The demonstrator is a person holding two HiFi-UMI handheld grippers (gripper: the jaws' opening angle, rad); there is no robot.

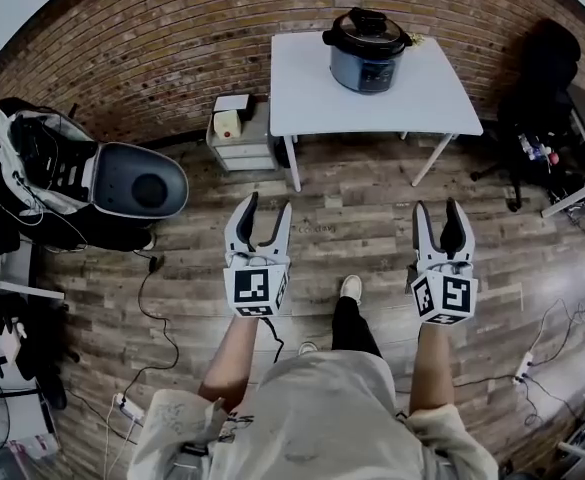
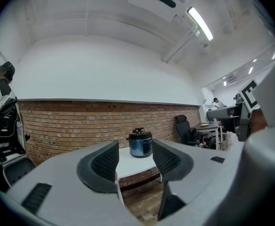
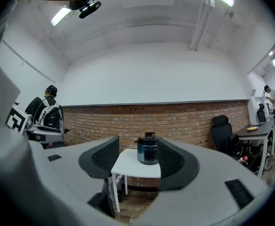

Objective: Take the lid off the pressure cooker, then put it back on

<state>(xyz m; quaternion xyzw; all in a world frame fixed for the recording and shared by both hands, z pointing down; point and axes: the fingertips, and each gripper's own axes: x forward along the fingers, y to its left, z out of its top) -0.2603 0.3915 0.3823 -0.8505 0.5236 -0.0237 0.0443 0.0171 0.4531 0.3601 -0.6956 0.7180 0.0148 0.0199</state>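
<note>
The person wears a pale beige short-sleeved shirt point(image 1: 322, 418), creased across the front, dark trousers point(image 1: 352, 323) and white shoes point(image 1: 350, 287). The left gripper point(image 1: 268, 208) and the right gripper point(image 1: 437, 210) look alike: light grey plastic bodies, each with two curved fingers that are black along the inner faces. At the near end of each sits a white block printed with black square patterns, the left marker cube point(image 1: 255, 290) and the right marker cube point(image 1: 444, 298). Up close, the pads point(image 2: 105, 161) are dark, finely ribbed rubber set in smooth grey shells with small dark rectangular slots point(image 2: 36, 197).
</note>
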